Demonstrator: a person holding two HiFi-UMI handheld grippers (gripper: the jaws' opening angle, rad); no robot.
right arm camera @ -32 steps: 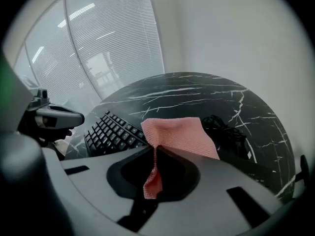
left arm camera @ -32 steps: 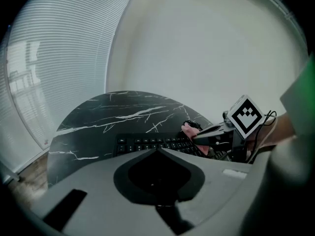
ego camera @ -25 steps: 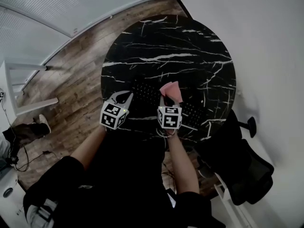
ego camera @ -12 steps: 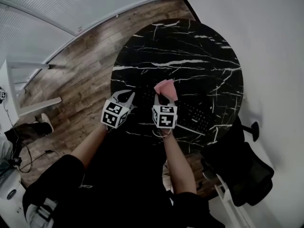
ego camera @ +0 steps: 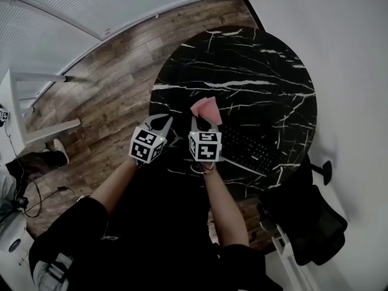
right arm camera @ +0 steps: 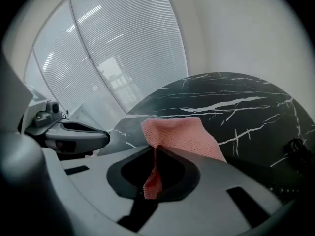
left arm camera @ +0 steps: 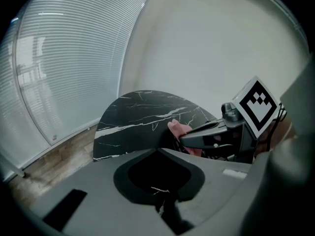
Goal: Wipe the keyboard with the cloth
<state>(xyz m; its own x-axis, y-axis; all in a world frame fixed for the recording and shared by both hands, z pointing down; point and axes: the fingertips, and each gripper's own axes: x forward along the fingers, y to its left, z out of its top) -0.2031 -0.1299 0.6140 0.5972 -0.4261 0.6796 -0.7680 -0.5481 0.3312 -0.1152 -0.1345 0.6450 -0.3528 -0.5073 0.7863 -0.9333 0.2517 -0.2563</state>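
Observation:
A black keyboard (ego camera: 248,150) lies on the near side of the round black marble table (ego camera: 242,71). My right gripper (ego camera: 203,125) is shut on a pink cloth (ego camera: 206,109) at the keyboard's left end. In the right gripper view the cloth (right arm camera: 182,134) is pinched between the jaws and spreads out ahead of them. My left gripper (ego camera: 159,123) hovers by the table's left edge, just left of the right one, shut with nothing in it. The left gripper view shows the cloth (left arm camera: 176,129) and the table (left arm camera: 142,117) beyond the closed jaws.
A black office chair (ego camera: 309,217) stands at the table's near right. To the left are wooden floor (ego camera: 109,83), a white frame (ego camera: 36,102) and window blinds (ego camera: 91,5). A white wall (ego camera: 351,71) runs close along the table's right side.
My right gripper has carried the cloth leftward along the keyboard, ending close beside the left gripper. The left gripper has hardly moved.

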